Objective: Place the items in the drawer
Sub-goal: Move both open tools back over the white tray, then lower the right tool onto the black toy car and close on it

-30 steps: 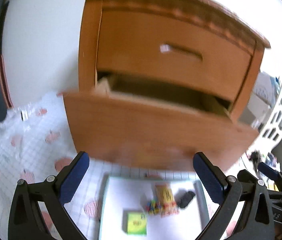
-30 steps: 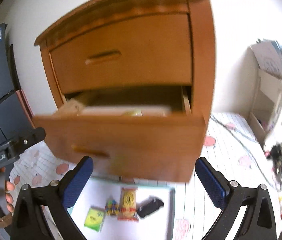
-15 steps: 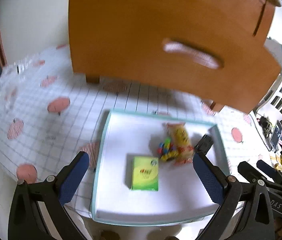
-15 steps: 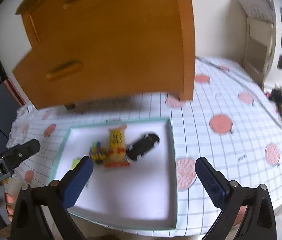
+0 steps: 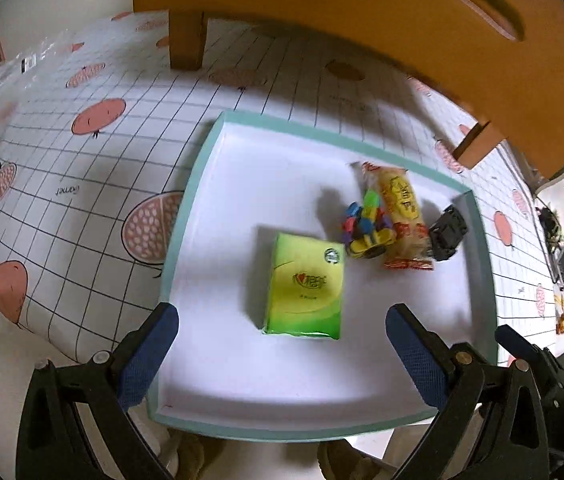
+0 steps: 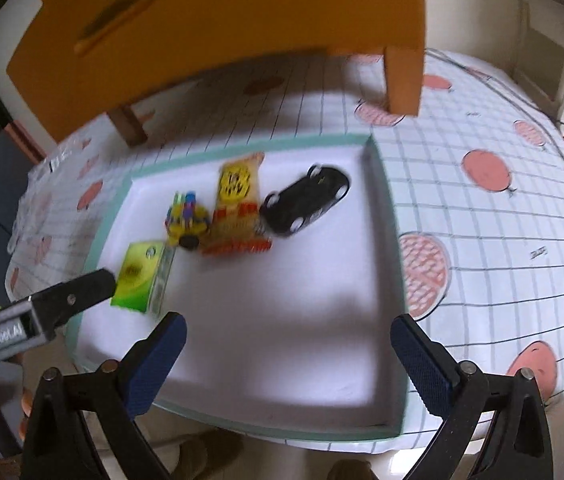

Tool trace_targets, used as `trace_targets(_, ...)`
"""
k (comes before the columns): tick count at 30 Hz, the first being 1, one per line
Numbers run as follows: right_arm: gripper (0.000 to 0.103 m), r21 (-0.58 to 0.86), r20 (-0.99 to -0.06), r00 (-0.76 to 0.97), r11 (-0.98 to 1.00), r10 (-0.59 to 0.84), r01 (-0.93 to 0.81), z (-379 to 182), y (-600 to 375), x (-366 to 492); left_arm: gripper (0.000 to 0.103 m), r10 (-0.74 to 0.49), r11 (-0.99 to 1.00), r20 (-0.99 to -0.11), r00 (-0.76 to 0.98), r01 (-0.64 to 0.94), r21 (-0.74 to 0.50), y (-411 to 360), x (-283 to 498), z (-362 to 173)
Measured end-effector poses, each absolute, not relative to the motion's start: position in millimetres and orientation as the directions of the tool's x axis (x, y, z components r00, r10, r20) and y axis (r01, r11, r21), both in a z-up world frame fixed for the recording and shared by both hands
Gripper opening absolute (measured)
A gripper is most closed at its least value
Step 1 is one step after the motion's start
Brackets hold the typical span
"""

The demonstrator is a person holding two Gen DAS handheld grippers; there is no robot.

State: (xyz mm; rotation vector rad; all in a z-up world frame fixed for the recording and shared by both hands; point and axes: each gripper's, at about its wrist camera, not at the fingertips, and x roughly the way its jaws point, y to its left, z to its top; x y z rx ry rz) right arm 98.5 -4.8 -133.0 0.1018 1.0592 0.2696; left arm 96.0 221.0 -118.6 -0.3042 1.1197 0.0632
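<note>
Here, in the left wrist view, the left claw [image 5: 282, 354] hangs spread wide and empty over the tray [image 5: 191, 184], the green packet [image 5: 305, 286] at frame centre. Its writing is unreadable. A skewed pinch could slide it away.

In the right wrist view, the right claw [image 6: 288, 354] gapes empty; the toy car [image 6: 306, 200] sits upper centre. "GenRobot.AI" labels the lower-left claw.

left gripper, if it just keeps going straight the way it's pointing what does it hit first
Most likely the green packet: it lies in the tray directly ahead of the open left gripper, centred between its fingers. Depth is hard to judge through the fisheye.
</note>
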Motion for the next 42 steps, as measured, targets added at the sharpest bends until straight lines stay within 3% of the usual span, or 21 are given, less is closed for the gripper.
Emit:
trace_targets(9, 0.103, 0.204, -0.855, 0.438, 0.957, 0.277, -0.205, -141.3, 6.6, 103.8, 0.103, -0.101, 0.959, -0.903, 0.418, -0.202, -0.201, 220.5, 106.2, -132.8)
trace_targets(20, 0.101, 0.247, -0.84, 0.481, 0.966, 0.252, -0.074, -131.1, -12.4, 138.8, 0.102, -0.122, 0.958, -0.9, 0.418, -0.187, -0.217, 219.7, 112.3, -137.9)
trace_targets(28, 0.084, 0.266, -0.841, 0.482, 0.964, 0.245, -0.025, -128.4, -4.7, 167.9, 0.102, -0.122, 0.962, -0.903, 0.413, -0.175, -0.21, 217.1, 114.0, -138.8)
trace_targets(42, 0.077, 0.189, -0.89, 0.429, 0.981, 0.158, 0.031, -148.6, 8.6, 208.1, 0.102, -0.119, 0.964, -0.911, 0.396, -0.172, -0.201, 215.1, 114.4, -141.0)
